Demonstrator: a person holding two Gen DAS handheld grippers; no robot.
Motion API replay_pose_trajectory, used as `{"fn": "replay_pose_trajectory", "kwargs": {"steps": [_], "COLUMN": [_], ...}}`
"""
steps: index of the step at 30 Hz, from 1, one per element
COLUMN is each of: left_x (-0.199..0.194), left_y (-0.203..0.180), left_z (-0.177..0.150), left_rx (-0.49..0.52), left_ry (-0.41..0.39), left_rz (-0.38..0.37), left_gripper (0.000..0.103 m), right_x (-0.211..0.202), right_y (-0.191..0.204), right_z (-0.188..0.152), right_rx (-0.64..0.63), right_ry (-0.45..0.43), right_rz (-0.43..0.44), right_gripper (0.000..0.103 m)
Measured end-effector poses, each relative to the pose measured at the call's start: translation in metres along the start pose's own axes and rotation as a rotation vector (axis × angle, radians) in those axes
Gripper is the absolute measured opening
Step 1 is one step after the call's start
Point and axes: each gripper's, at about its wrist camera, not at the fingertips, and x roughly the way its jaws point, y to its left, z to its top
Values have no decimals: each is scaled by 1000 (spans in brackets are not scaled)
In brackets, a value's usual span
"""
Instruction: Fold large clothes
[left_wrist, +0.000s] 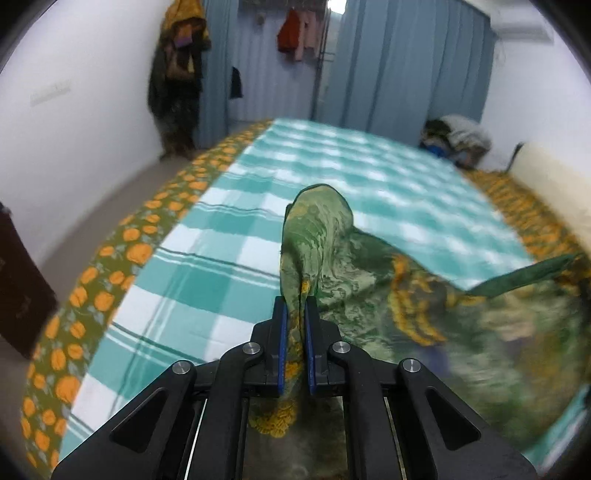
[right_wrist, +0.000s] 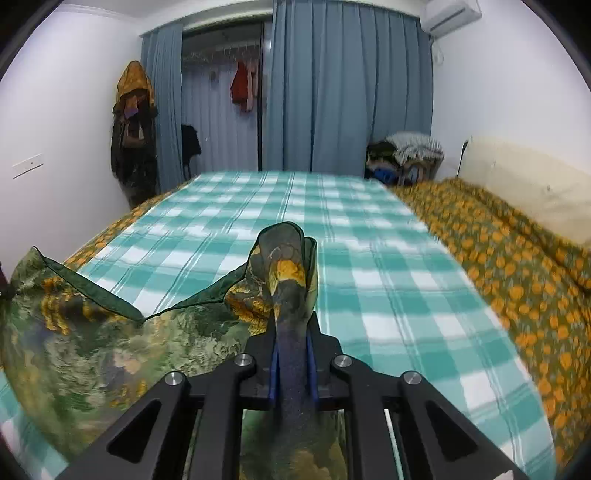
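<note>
A large green cloth with yellow patterns (left_wrist: 373, 280) hangs between both grippers above a bed with a teal and white checked sheet (left_wrist: 207, 258). My left gripper (left_wrist: 295, 306) is shut on one bunched edge of the cloth, which sticks up past the fingertips and spreads to the right. My right gripper (right_wrist: 293, 321) is shut on another bunched edge of the cloth (right_wrist: 122, 347), which spreads to the left over the checked sheet (right_wrist: 388, 280). The cloth is blurred near each view's edge.
An orange-flowered bedspread (right_wrist: 517, 266) lies along the bed's sides. A cream headboard or cushion (right_wrist: 524, 177) stands at the right. Blue curtains (right_wrist: 347, 92), hanging clothes (right_wrist: 133, 129) and a pile of clothes (right_wrist: 406, 155) are at the far wall. A dark cabinet (left_wrist: 18, 280) stands at left.
</note>
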Motion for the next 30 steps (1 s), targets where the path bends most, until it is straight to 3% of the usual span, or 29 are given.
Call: {"fn": "replay_pose_trajectory", "kwargs": {"steps": [3, 7, 9, 11, 22, 27, 29, 30], "left_x": [52, 87, 92, 89, 92, 79, 64, 52], "left_y": [3, 19, 19, 13, 12, 7, 6, 7], "left_z": [-38, -90, -114, -124, -127, -120, -115, -112], "left_rx": [4, -23, -10, 6, -12, 33, 34, 22], "left_ry": [87, 163, 148, 120, 91, 93, 95, 91], "left_rz": [67, 80, 80, 97, 79, 106, 100, 93], "left_gripper": [6, 7, 8, 8, 10, 12, 16, 27], "right_x": [49, 93, 110, 117, 124, 120, 117, 113], "right_y": [-2, -9, -14, -10, -9, -11, -14, -16], "right_z": [-34, -98, -133, -150, -161, -158, -153, -148], "right_rx": [9, 34, 68, 63, 95, 100, 105, 106], "right_ry": [113, 261, 326, 328, 311, 305, 323, 338], "right_rz": [-38, -65, -38, -36, -18, -18, -8, -3], "right_gripper": [12, 12, 12, 13, 16, 18, 19, 20]}}
